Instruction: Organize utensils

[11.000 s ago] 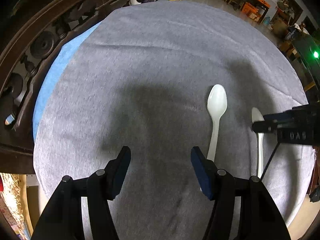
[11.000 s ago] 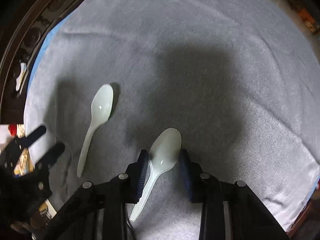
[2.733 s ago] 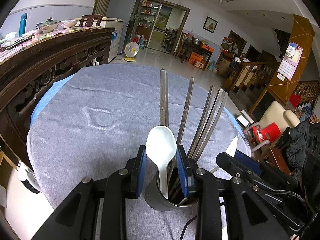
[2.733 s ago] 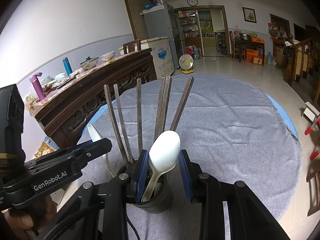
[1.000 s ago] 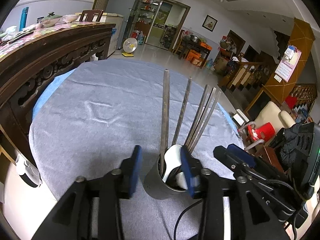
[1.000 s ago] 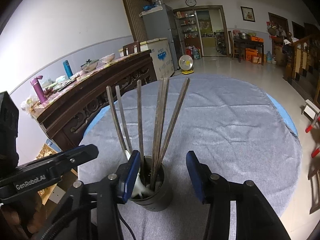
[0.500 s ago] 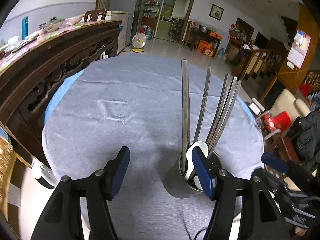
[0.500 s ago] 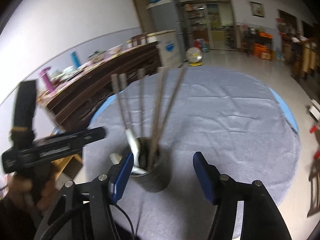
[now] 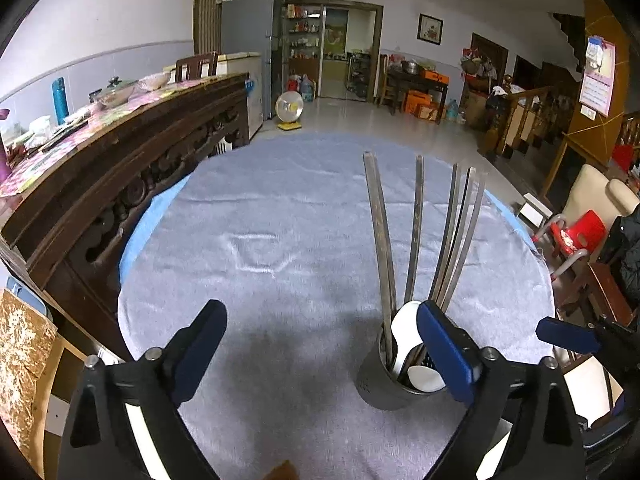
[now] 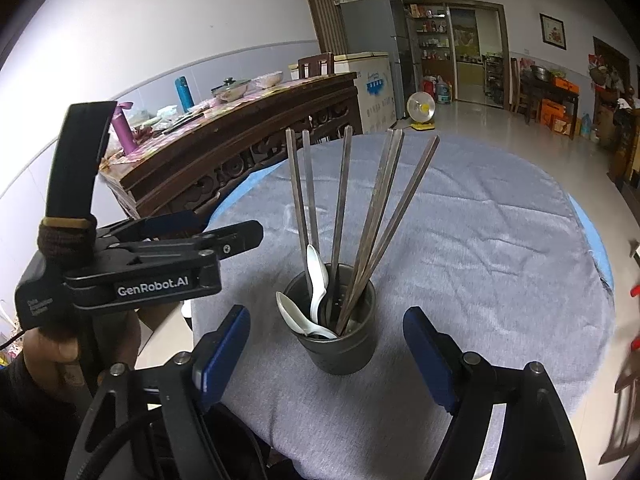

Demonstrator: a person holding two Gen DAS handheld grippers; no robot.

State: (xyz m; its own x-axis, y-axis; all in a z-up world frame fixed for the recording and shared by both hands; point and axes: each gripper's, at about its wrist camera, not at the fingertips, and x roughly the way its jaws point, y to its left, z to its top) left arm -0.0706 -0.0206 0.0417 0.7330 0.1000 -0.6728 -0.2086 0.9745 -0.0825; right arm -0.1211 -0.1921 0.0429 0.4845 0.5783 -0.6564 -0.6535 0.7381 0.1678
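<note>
Grey cloth [image 10: 480, 240] covered the round table, and all the action sat at its near edge. We had both grippers off the load. Our right gripper [image 10: 326, 344] had just been opening, its jaws wide with nothing pressed between the pads, though in that view the holder [image 10: 340, 344] stood just ahead in the gap. Our left gripper [image 9: 320, 344] had just been opening too and held nothing. The holder lay ahead and to its right, partly behind the right-hand pad in the left wrist view.

Both white spoons [image 10: 316, 280] sat in the holder, bowls up. One stood near upright. The other leaned over the near-left rim, long axis tilted toward the left gripper's side. We judged the right gripper the better centred on the holder, so any re-seat of the leaning spoon would fall to it.

Further in, the metal chopsticks [image 10: 360, 220] fanned up and away from us, long axes near vertical and splayed left and right.

Beyond the cloth we saw a carved wooden sideboard [image 10: 240, 140] to the left and open floor behind. We judged the sorting close to done.
</note>
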